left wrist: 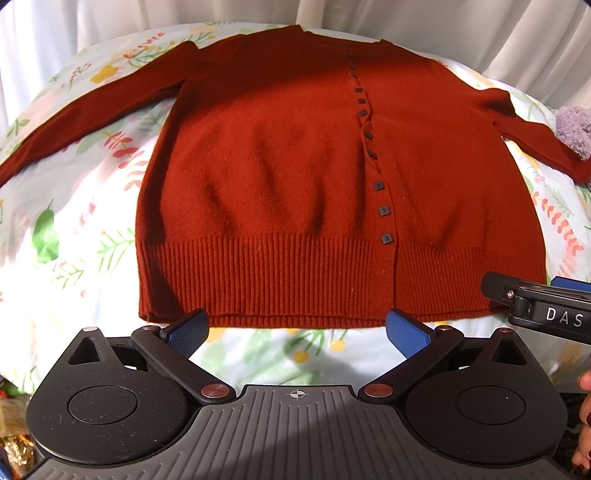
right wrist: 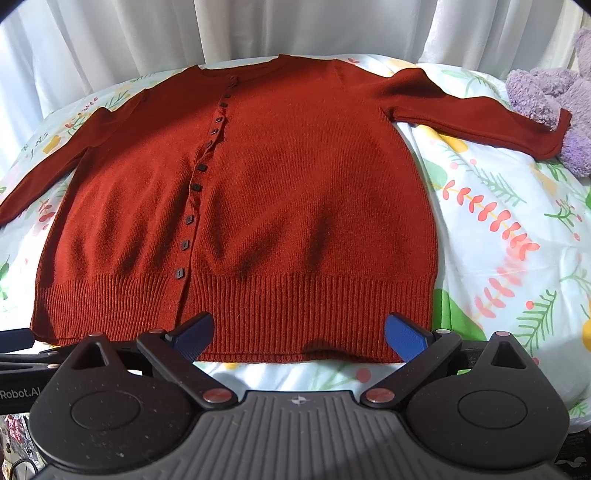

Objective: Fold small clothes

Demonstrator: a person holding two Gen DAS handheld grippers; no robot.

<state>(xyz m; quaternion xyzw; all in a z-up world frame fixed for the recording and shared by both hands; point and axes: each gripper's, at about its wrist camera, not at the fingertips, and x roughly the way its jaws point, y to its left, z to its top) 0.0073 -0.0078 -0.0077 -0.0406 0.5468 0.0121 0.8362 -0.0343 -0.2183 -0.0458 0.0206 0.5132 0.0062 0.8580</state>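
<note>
Grippers first: our left gripper (left wrist: 297,332) hangs with its blue pads (left wrist: 188,328) spread wide and nothing between them, just short of the ribbed hem (left wrist: 280,280). Our right gripper (right wrist: 299,341) is spread the same way and holds nothing, its pads at the hem's right half. In the left view the right tool shows at the hem's right corner, and part of a hand (left wrist: 583,424) sits at the frame edge.

Beyond the pads lies the cardigan (left wrist: 295,173), rust red, spread front-up on a floral sheet (left wrist: 81,229). Its row of dark buttons (left wrist: 380,184) looks done up from hem to neck. Body flat, a few soft ripples above the ribbing.

Further out, both sleeves reach sideways, the left sleeve (left wrist: 74,122) toward one edge, the right sleeve (right wrist: 480,114) ending against a purple plush toy (right wrist: 554,99). White curtains (right wrist: 295,26) close the back.

We judge the work barely begun: the garment is laid out and smoothed, but no fold shows. Sleeves, sides and the hem-to-neck fold all remain.
</note>
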